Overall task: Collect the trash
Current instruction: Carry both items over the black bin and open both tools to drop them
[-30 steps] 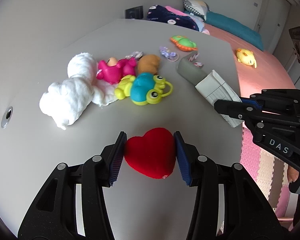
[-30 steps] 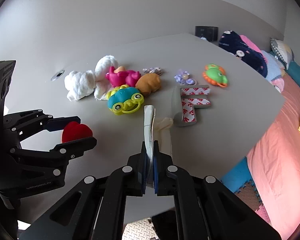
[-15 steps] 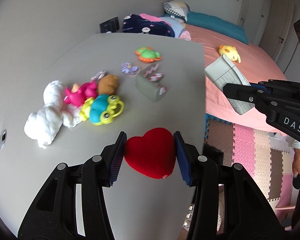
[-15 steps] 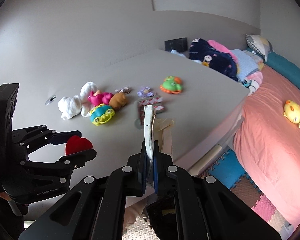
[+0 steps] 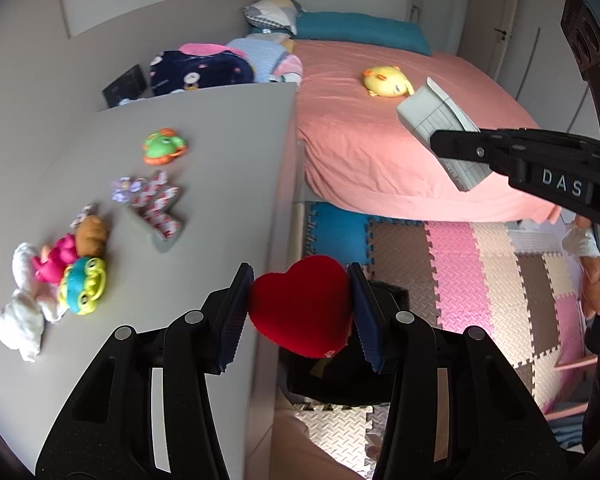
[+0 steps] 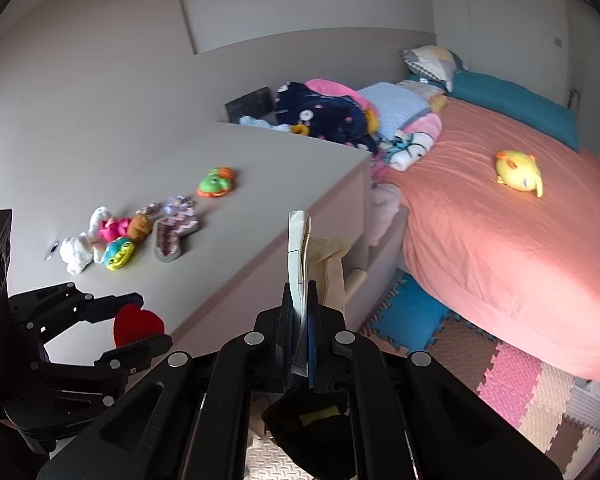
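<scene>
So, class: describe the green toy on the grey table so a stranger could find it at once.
Start at the grey table beside the pink bed. Past the cluster of toys, the green toy lies alone toward the table's far end. It alone is green with an orange rim.

A: Bright, soft daylight in both views; the bed (image 6: 500, 240) glows pale at its right edge, so the light seems to come from that side.

B: Shadows?

A: Faint ones only, under the toys (image 5: 80, 280) on the tabletop (image 5: 220, 152).

B: Sharpness?

A: The tabletop is slightly smeared by motion. The black tongs stay crisp. Straight lines bow outward, and the corners go dark.
</scene>
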{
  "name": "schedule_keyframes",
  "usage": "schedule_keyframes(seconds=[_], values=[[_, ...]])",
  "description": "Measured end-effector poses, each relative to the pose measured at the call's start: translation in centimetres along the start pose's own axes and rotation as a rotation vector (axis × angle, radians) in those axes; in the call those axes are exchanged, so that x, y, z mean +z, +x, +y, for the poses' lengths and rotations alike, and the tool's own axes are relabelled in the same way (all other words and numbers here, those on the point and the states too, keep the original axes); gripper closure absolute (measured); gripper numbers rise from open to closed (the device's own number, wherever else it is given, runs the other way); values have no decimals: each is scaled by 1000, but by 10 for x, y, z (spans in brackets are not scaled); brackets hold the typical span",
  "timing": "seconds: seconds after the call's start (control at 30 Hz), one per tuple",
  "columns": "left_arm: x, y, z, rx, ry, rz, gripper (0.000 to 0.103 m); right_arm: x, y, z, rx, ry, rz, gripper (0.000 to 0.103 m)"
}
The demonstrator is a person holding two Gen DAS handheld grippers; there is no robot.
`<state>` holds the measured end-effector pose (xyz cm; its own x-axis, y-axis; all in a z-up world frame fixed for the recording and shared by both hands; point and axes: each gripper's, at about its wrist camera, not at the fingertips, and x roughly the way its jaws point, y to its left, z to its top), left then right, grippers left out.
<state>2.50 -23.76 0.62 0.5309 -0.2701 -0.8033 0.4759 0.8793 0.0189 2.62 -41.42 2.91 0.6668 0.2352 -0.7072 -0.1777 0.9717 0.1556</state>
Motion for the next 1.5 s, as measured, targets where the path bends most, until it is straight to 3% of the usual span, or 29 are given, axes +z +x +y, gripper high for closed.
schedule_keyframes(seconds=[0.5,0.87,0.93,0.97,1.0,1.13,1.5], values=[[3,36,-57,-106,125,89,55,-21,-8,-60,-123,119,37,97],[-6,53,-56,-145,125,171,54,-28,13,-69,-146,132,110,96],[-8,56,-55,-152,124,216,33,-29,17,-71,-177,139,149,66],[-9,57,-54,-134,123,231,13,-30,17,-70,-221,137,153,31],[-9,56,-53,-118,120,224,9,-30,14,-69,-261,129,131,18],[-12,46,-41,-63,96,186,8,-28,2,-68,-289,130,87,18],[-16,38,-20,-39,52,177,8,-21,-6,-56,-245,137,33,18]])
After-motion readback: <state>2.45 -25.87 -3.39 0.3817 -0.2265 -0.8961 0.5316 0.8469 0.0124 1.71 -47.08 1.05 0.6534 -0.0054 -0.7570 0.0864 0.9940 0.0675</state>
